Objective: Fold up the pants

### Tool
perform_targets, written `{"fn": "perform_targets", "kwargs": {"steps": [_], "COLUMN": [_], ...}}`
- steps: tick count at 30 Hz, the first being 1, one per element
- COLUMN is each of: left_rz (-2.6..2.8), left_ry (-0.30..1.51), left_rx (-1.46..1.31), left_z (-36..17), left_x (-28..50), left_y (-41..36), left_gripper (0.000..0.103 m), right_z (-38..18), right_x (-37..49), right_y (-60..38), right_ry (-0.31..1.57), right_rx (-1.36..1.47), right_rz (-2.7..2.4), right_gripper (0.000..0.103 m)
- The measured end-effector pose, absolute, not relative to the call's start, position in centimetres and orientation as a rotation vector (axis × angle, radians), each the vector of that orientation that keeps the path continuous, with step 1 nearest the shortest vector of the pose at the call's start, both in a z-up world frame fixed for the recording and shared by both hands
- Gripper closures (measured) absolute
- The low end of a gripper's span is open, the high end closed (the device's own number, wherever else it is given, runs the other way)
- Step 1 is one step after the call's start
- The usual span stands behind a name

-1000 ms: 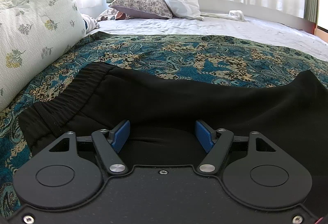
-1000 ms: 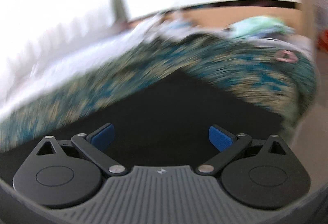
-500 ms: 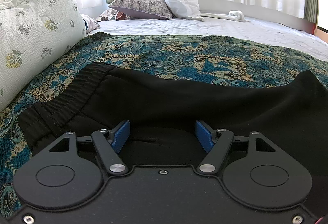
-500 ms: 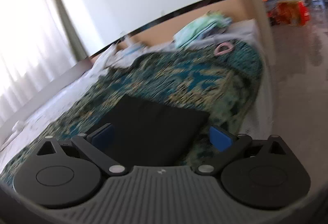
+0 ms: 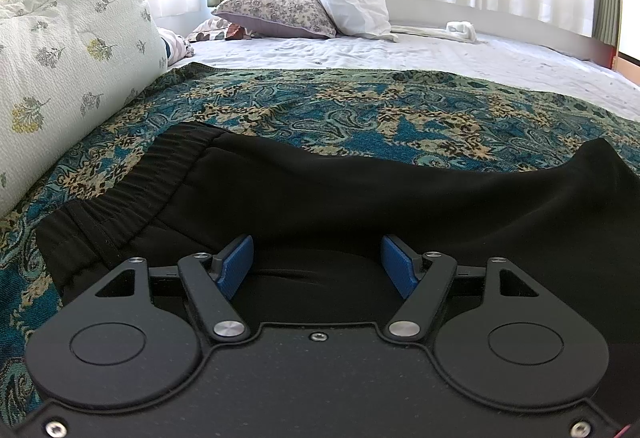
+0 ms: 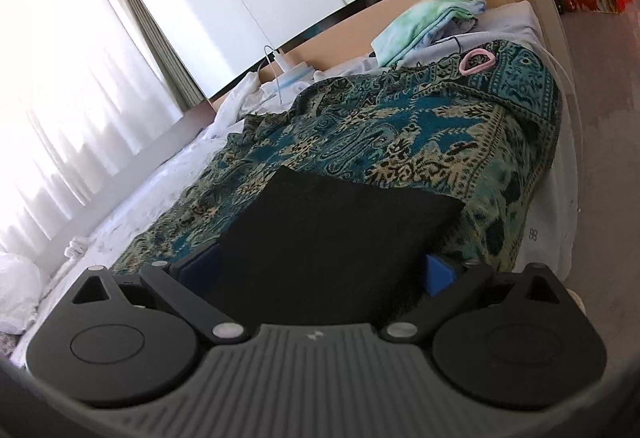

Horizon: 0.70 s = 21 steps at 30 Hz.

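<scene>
Black pants (image 5: 340,197) lie flat across a teal patterned blanket (image 5: 360,109) on the bed, with the elastic waistband (image 5: 132,189) at the left. My left gripper (image 5: 317,266) hovers low over the cloth near the waist, open, its blue pads (image 5: 236,266) apart and gripping nothing. In the right wrist view the hem end of the pant leg (image 6: 332,230) lies on the blanket (image 6: 420,125). The cloth reaches in between the wide-open jaws of my right gripper (image 6: 320,270) and covers part of the left pad.
A folded floral quilt (image 5: 68,49) borders the pants on the left. Two pillows (image 5: 280,7) lean at the head of the white sheet (image 5: 440,53). Folded clothes (image 6: 432,17) and a pink ring (image 6: 478,61) sit near the bed's end, with the floor (image 6: 600,117) beyond.
The right gripper's view has swung and rolled. The pant leg's end now lies closer, between its fingers. The left gripper and the waist end have not moved.
</scene>
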<state>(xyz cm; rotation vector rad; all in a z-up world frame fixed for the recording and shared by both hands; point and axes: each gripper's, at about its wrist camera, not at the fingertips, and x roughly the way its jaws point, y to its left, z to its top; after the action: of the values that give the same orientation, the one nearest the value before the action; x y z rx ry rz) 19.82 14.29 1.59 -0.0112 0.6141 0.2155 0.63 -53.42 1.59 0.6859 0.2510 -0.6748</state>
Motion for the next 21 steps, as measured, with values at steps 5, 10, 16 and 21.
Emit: {"fn": "perform_targets", "kwargs": {"steps": [5, 10, 16, 21], "left_rz": [0.216, 0.215, 0.215, 0.215], "left_ry": [0.613, 0.613, 0.613, 0.612], "left_rx": [-0.012, -0.013, -0.012, -0.013], "left_z": [1.6, 1.6, 1.6, 1.6], "left_x": [19.8, 19.8, 19.8, 19.8], "left_y": [14.3, 14.3, 14.3, 14.3], "left_gripper": [0.033, 0.032, 0.032, 0.031], "right_z": [1.3, 1.2, 1.2, 1.2], "right_x": [2.5, 4.1, 2.9, 4.5], "right_y": [-54.4, -54.6, -54.6, -56.0], "right_ry": [0.304, 0.363, 0.313, 0.327], "right_rx": [0.622, 0.558, 0.670, 0.676], "right_rz": [-0.672, -0.618, -0.518, -0.521], "right_gripper": [0.001, 0.002, 0.008, 0.009]}}
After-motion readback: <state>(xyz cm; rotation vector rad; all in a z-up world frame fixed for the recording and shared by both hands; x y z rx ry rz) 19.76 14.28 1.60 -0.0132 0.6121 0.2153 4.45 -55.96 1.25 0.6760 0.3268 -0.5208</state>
